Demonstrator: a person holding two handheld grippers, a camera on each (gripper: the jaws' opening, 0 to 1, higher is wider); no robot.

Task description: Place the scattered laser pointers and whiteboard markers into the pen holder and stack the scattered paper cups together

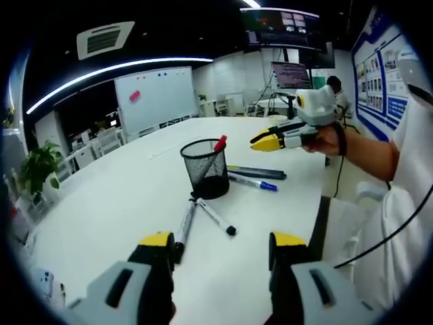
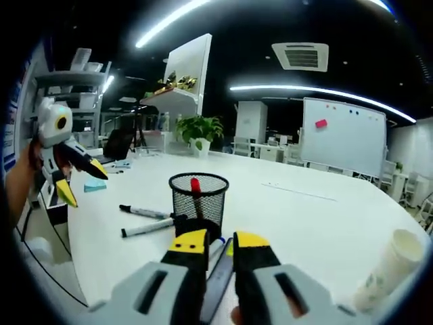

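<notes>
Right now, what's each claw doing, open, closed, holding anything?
Left claw: open, empty.
Right claw: nearly closed, nothing visibly gripped.

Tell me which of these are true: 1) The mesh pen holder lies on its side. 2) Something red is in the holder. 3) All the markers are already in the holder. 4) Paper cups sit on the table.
1) False. The mesh pen holder stands upright on the white table.
2) True. A red-capped marker sticks out of it.
3) False. Two markers lie in front of the holder and a blue-capped marker beside it.
4) True. A stack of paper cups lies tilted near the table edge in the right gripper view.
</notes>
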